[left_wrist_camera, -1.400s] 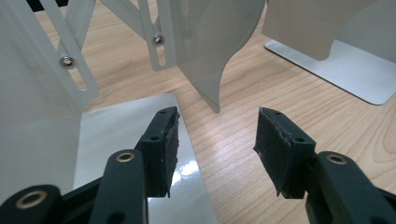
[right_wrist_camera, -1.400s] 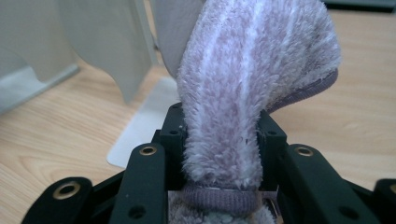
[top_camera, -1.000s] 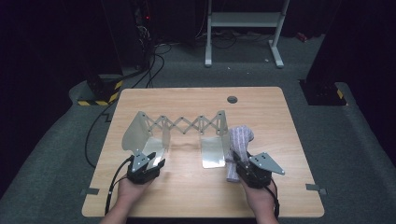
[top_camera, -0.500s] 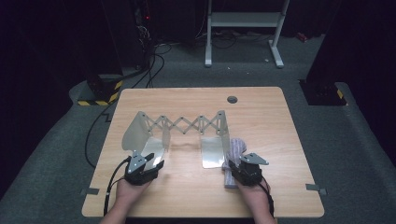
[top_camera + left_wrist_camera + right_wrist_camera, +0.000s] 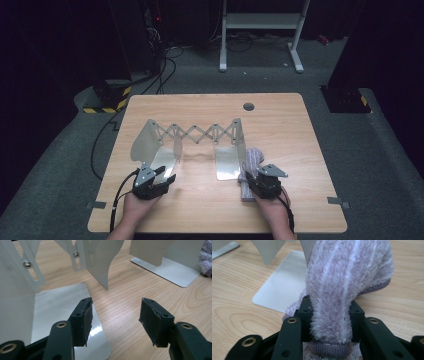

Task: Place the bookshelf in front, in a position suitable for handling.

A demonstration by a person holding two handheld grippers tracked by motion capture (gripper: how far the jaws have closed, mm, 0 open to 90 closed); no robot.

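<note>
The fuzzy lilac sock (image 5: 347, 287) is in my right tongs (image 5: 329, 322), whose pads are squeezed against its two sides near the ribbed cuff. In the right gripper view its long axis runs straight away from me along the jaws, cuff end towards my hand and the rounded far end pointing off across the tabletop (image 5: 280, 115), drooping a little to one side. In the high view the sock (image 5: 251, 159) lies close to the tabletop at the front right, its length running from my right tongs (image 5: 252, 176) towards the back, just beside the right-hand plate of the rack.

That rack is an expandable metal bookend rack (image 5: 200, 134): two pale upright end plates joined by a scissor lattice, each with a flat shiny foot resting on the wood. The space between the plates holds nothing. The right foot plate (image 5: 284, 287) lies flat just to the left of the sock.

My left tongs (image 5: 115, 320) are at the front left, jaws apart and having just been widening, with nothing between the pads but bare wood. One pad (image 5: 83, 321) hangs over the edge of the left foot plate (image 5: 57, 312). In the high view my left tongs (image 5: 161, 176) sit at that plate's near corner, well apart from my right hand (image 5: 272, 212).
</note>
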